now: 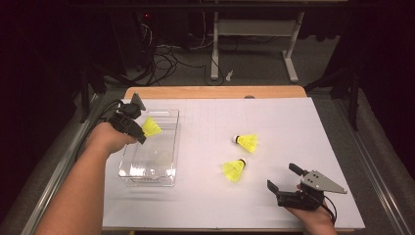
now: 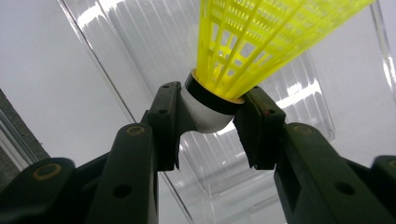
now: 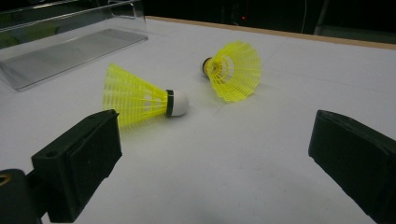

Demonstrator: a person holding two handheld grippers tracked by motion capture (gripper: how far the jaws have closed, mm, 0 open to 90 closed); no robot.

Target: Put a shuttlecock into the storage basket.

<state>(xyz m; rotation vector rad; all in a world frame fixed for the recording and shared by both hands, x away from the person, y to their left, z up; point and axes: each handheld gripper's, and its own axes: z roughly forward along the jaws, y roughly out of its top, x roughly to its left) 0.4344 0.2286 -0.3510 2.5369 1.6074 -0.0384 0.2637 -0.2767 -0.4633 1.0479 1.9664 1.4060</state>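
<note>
Likely binning shuttlecocks: left gripper [image 1: 142, 128] jaws clamp one shuttlecock's cork [image 2: 208, 111] above the clear bin [image 1: 172, 147], apparently empty; two shuttlecocks [image 1: 234, 170] [image 1: 247, 142] left on bench [image 1: 274, 117]; right gripper [image 1: 285, 180] jaws wide, holding nothing.

Held shuttlecock [image 2: 261, 42]: bright yellow lattice skirt, black band at the skirt base, white cap.
Near shuttlecock [image 1: 234, 169]: yellow ribbed skirt, black band, white cap.
Far shuttlecock [image 1: 247, 142]: yellow skirt, dark band, white cap.
Container [image 1: 169, 147]: clear, colourless plastic with fine parallel ridges in the base and bright reflections.
Surface [image 1: 274, 117]: plain white top, light wood edge along the far side.
Left tongs [image 2: 210, 123]: matt black, brass-coloured pivot pins.
Right tongs [image 3: 210, 158]: matt black pads and arms.
Plate on right tongs [image 1: 320, 182]: grey with small dark holes.
Floor [image 1: 254, 68]: grey, crossed by black cables.
</note>
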